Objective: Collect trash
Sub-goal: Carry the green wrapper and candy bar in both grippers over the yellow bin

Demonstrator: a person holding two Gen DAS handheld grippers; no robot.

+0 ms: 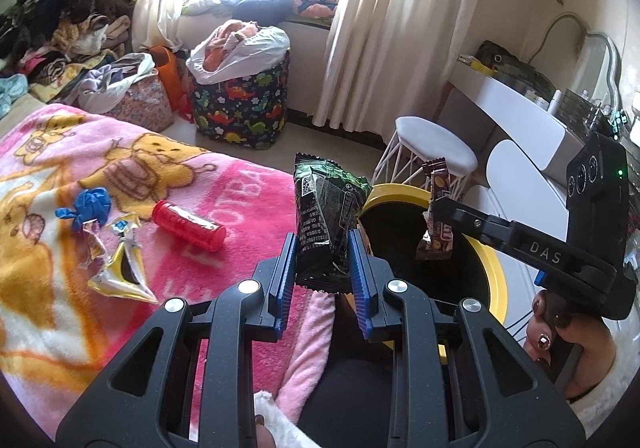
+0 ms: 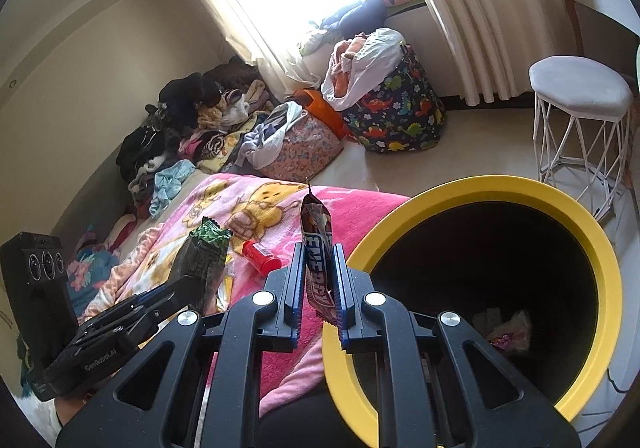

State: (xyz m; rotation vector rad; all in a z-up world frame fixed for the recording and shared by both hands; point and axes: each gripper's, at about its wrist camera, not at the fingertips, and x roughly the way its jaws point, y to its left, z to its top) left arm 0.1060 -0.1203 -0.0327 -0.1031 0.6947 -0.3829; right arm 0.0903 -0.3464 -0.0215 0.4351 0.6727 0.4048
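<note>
My left gripper [image 1: 322, 248] is shut on a dark green snack wrapper [image 1: 326, 203], held upright at the bed's edge beside the yellow-rimmed black bin [image 1: 494, 276]. My right gripper [image 2: 317, 268] is shut on a brown bar wrapper [image 2: 316, 244]. The right wrist view shows this wrapper at the near left rim of the bin [image 2: 460, 187], and the left wrist view shows the brown wrapper [image 1: 438, 219] over the bin's mouth. Some trash lies at the bin's bottom. On the pink blanket [image 1: 248, 183] lie a red tube [image 1: 188, 226], a crumpled blue glove [image 1: 86, 205] and a torn silver-yellow wrapper [image 1: 120, 268].
A white wire-leg stool [image 2: 580, 115] stands behind the bin. A dinosaur-print basket [image 1: 240, 103] with a white bag and piles of clothes [image 1: 68, 31] sit along the far side by the curtained window. A white desk [image 1: 532, 115] is at right.
</note>
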